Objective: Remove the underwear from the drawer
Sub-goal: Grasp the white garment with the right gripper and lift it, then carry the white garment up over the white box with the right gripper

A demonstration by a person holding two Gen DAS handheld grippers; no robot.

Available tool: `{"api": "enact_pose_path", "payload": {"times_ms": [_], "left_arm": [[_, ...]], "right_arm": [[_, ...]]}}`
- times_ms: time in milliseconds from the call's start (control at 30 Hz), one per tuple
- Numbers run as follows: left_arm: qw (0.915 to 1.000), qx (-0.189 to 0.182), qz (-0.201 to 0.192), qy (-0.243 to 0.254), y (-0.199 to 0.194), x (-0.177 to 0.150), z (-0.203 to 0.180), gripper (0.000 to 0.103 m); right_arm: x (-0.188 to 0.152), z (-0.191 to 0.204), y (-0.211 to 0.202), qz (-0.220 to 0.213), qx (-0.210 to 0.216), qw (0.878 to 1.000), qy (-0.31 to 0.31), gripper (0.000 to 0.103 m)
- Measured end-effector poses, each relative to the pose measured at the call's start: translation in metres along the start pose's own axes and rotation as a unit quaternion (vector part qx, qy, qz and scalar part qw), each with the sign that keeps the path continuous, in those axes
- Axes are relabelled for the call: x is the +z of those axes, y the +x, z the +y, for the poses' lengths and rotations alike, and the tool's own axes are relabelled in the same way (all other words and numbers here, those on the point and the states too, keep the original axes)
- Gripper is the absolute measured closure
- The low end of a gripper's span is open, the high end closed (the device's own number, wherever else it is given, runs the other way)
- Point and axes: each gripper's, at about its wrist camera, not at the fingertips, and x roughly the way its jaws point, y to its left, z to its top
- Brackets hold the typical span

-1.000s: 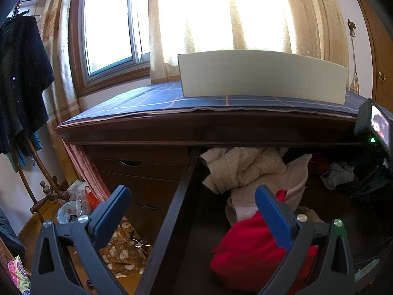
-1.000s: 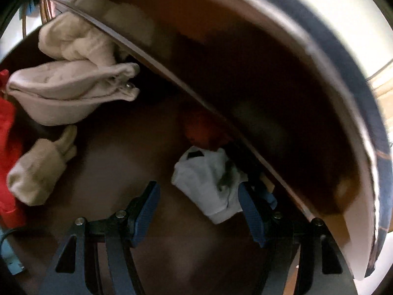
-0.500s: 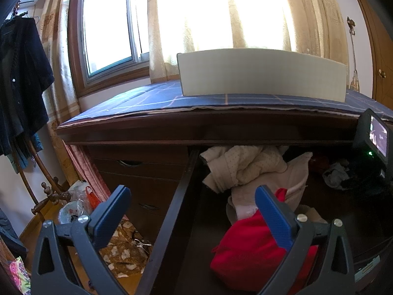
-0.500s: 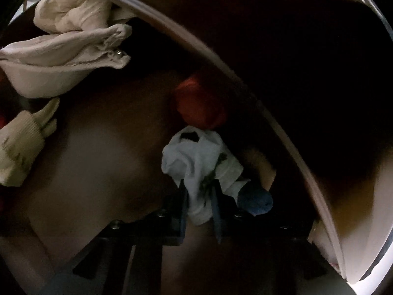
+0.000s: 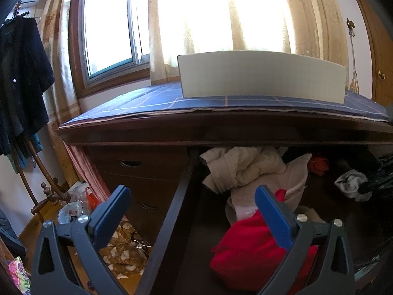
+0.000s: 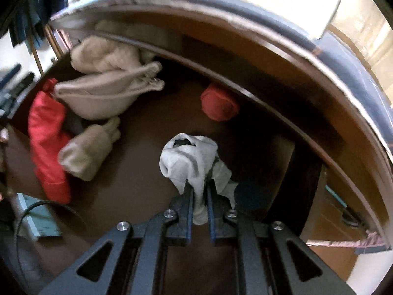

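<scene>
The dark wooden drawer (image 5: 181, 196) stands pulled out, with clothes lying in it. In the right wrist view a small white piece of underwear (image 6: 189, 157) hangs bunched above the drawer floor (image 6: 137, 172). My right gripper (image 6: 199, 184) pinches it from above, its jaws still closing, the cloth squeezed between the blue pads. The same white piece (image 5: 351, 186) shows at the right edge of the left wrist view. Over the drawer's left wall my left gripper (image 5: 191, 191) is open and holds nothing.
The drawer also holds a red garment (image 6: 46, 142), cream garments (image 6: 105, 93), a beige rolled sock (image 6: 86, 152) and a small red bundle (image 6: 218, 103). A white box (image 5: 260, 73) sits on the blue-covered dresser top (image 5: 147, 100). Dark clothes (image 5: 22, 78) hang at left.
My right gripper went from wide open around the white underwear to shut on it, then rose and drew back with it. The left gripper has stayed still.
</scene>
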Motion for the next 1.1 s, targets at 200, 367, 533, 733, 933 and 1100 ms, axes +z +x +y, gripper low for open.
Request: {"api": "enact_pose_path", "payload": {"times_ms": [200, 367, 533, 733, 933, 1100], "left_arm": [[1.0000, 0.000, -0.002, -0.001, -0.001, 0.000, 0.000, 0.000], [1.0000, 0.000, -0.004, 0.000, -0.001, 0.000, 0.000, 0.000], [1.0000, 0.000, -0.004, 0.001, -0.002, 0.001, 0.000, 0.000], [1.0000, 0.000, -0.005, 0.000, -0.001, 0.002, 0.000, 0.000], [1.0000, 0.000, -0.005, 0.001, -0.002, 0.001, 0.000, 0.000], [1.0000, 0.000, -0.006, 0.002, -0.002, 0.002, -0.001, 0.000]], "right_arm": [[0.001, 0.001, -0.052, -0.055, 0.038, 0.997, 0.049, 0.094], [0.002, 0.012, -0.083, -0.103, 0.050, 0.991, 0.072, 0.095], [-0.004, 0.026, -0.106, -0.143, 0.053, 0.985, 0.084, 0.095], [0.009, 0.028, -0.144, -0.203, 0.053, 0.974, 0.090, 0.095], [0.032, 0.026, -0.171, -0.253, 0.035, 0.963, 0.081, 0.095], [0.048, 0.020, -0.181, -0.283, 0.026, 0.955, 0.092, 0.095]]}}
